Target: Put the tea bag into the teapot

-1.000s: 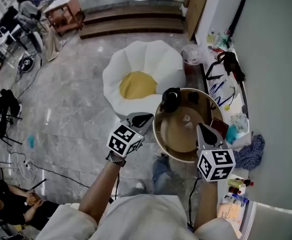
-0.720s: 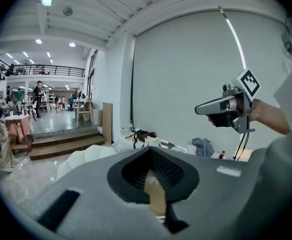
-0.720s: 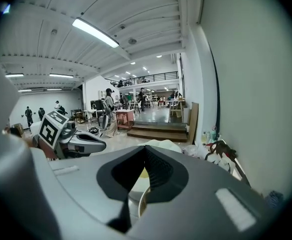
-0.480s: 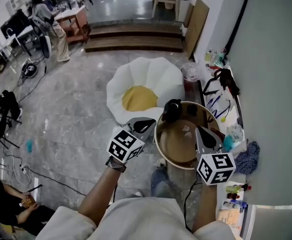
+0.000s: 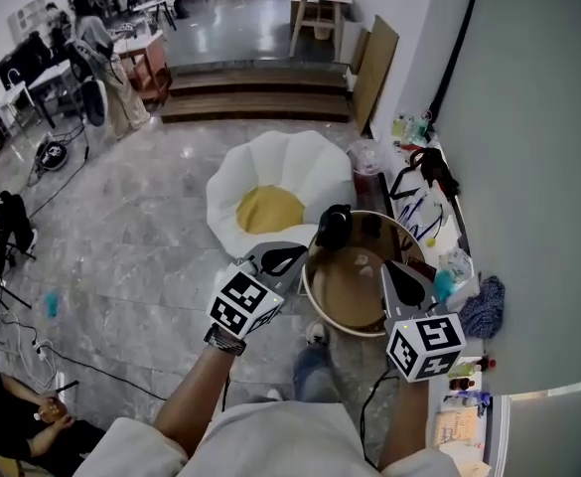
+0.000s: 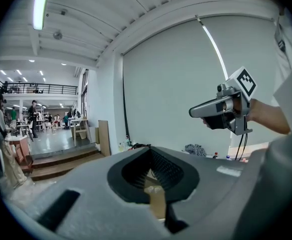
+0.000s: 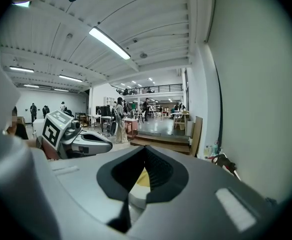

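Observation:
In the head view a dark teapot [image 5: 338, 225] stands at the far left edge of a round wooden table [image 5: 342, 296]. A small pale thing, probably the tea bag [image 5: 367, 262], lies near the table's middle; it is too small to make out. My left gripper [image 5: 288, 255] hovers just off the table's left rim, shut and empty. The right gripper [image 5: 394, 271] hangs over the table's right side, also shut with nothing in it. Each gripper view looks out level over the room: the left gripper [image 6: 149, 151] sees the right one [image 6: 205, 111], and the right gripper [image 7: 146, 151] sees the left one [image 7: 93, 145].
A white flower-shaped cushion seat with a yellow centre [image 5: 272, 205] lies on the grey floor behind the table. A narrow shelf along the right wall [image 5: 439, 217] carries bottles, cables and a blue cloth [image 5: 483, 308]. Wooden steps [image 5: 255, 102] and people at desks are far back.
The head view has tilted up, so more of the far room shows and the table sits slightly lower. Both grippers keep their places beside the table and stay shut.

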Available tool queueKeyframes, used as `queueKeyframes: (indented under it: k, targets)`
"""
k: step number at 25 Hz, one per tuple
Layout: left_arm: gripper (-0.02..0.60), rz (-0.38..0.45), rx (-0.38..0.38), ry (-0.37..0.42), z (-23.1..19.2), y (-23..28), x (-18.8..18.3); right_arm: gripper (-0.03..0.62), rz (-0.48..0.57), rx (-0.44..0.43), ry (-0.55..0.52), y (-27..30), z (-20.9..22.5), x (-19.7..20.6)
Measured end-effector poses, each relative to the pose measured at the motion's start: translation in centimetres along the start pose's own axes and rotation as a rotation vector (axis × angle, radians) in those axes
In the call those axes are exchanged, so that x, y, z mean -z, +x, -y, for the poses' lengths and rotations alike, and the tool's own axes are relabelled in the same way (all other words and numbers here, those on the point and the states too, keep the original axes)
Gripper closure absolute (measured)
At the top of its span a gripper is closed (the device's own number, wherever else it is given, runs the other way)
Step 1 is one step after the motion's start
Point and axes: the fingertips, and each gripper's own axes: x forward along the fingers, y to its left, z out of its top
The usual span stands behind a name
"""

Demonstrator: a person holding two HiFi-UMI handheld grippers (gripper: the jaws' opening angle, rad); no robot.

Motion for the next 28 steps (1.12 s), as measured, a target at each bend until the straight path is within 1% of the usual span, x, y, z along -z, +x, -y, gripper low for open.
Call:
queueKeyframes:
  k: [10,16,20,25,28]
  targets:
    - [0.581,0.013,-0.001,0.024,4.1,-4.1,-1.6,0.586,0.002,0.015,0.0,-5.0,-2.6,-0.7]
    - [0.581,0.02,-0.004,0.057,6.4,-4.7,-3.1,0.586,0.023,0.001,-0.033,-7.4,-3.0,-1.8]
    - [0.581,0.05,-0.029,0.075,8.0,-5.6,-4.8,0.586,0.036,-0.008,-0.047,-9.2,-2.9,-2.1]
    - [0.581,0.066,-0.056,0.085,10.3,-7.0,-6.0,0.586,0.041,0.017,-0.075,-11.9,-2.7,-2.5]
    - [0.581,0.078,-0.065,0.096,11.5,-7.8,-6.9,0.586,0.04,0.012,-0.085,-13.1,-3.0,-2.8]
